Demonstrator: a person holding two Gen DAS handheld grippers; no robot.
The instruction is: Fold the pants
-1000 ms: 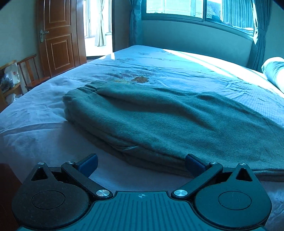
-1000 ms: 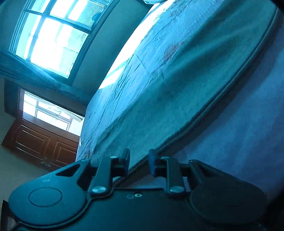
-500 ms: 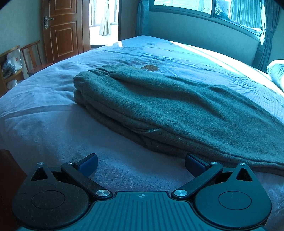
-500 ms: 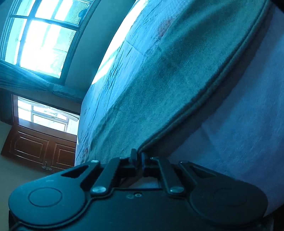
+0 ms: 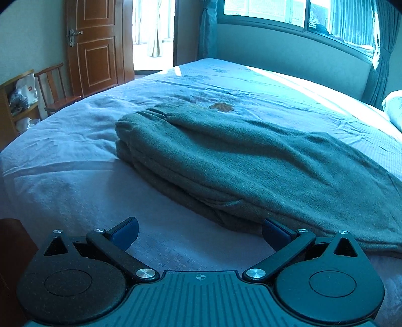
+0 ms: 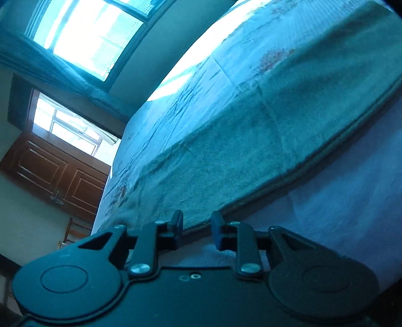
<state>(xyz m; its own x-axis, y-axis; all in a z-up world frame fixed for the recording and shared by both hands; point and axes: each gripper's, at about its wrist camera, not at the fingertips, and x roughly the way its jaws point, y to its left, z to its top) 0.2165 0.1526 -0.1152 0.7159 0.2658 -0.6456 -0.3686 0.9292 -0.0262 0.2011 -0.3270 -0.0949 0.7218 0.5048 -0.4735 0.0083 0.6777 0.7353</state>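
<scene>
Green fleece pants [image 5: 238, 166] lie folded lengthwise on the bed, the gathered waistband at the far left. My left gripper [image 5: 199, 232] is open and empty, just off the pants' near edge, its right pad [image 5: 275, 232] close to the cloth. In the right wrist view, tilted sideways, the pants [image 6: 238, 140] fill the middle. My right gripper [image 6: 197, 227] is open a small way with the hemmed edge of the pants [image 6: 314, 163] running between the fingers, not pinched.
The bed [image 5: 75, 181] has a pale blue embroidered cover. A wooden door [image 5: 96, 45], a wooden chair [image 5: 56, 88] and a shelf [image 5: 15, 105] stand at the left. A window [image 5: 301, 12] and a pillow [image 5: 393, 108] lie beyond.
My right gripper shut on the pants' hem half a second ago and has now opened a little. The left gripper drew back slightly and stayed open.
</scene>
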